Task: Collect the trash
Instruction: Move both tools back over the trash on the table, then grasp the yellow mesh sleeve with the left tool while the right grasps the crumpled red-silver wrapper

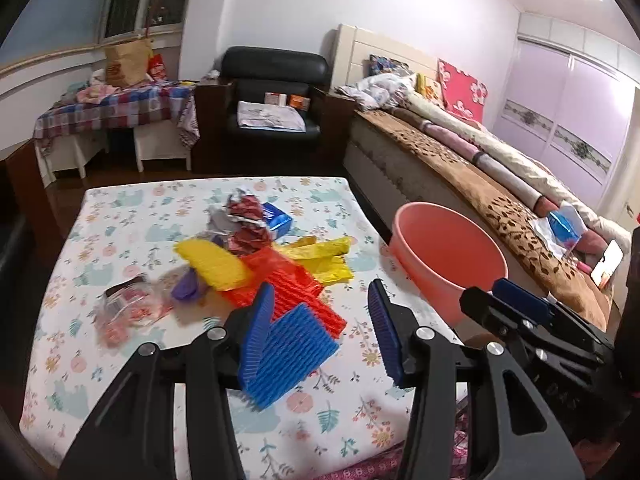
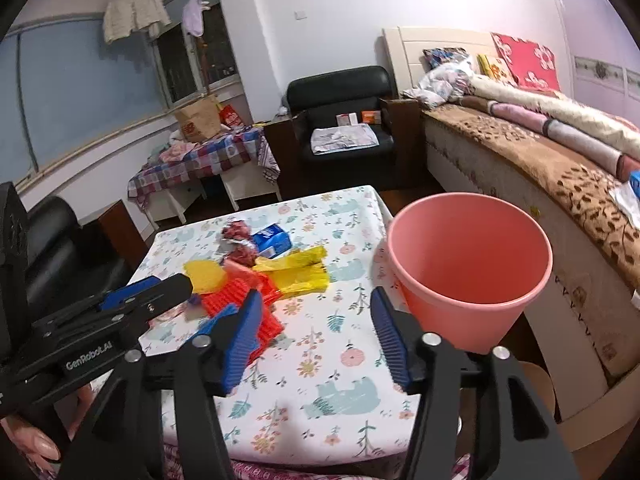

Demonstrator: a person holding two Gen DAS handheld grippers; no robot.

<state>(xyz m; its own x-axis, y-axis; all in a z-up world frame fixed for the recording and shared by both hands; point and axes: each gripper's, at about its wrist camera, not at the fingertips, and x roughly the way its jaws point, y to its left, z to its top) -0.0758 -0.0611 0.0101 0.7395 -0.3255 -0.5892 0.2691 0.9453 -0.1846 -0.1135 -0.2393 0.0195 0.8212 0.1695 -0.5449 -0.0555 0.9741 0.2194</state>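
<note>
A pile of trash lies in the middle of the floral-cloth table (image 1: 120,216): a red corrugated sheet (image 1: 288,284), a blue corrugated sheet (image 1: 288,360), a yellow corrugated piece (image 1: 216,264), a yellow plastic bag (image 1: 324,256), a crumpled red-and-silver wrapper (image 1: 248,216), a blue packet (image 1: 276,218) and a clear wrapper (image 1: 132,304). A pink bin (image 1: 432,280) stands at the table's right edge. My left gripper (image 1: 320,328) hovers open over the blue sheet, without pinching it. My right gripper (image 2: 316,332) is open over bare cloth, between the pile (image 2: 256,276) and the bin (image 2: 460,320).
A bed (image 1: 460,152) with blankets runs along the right, close behind the bin. A black armchair (image 1: 272,96) and a checked-cloth side table (image 1: 112,108) stand at the far wall. Another black seat (image 2: 60,248) is left of the table. A hand (image 2: 36,440) shows at lower left.
</note>
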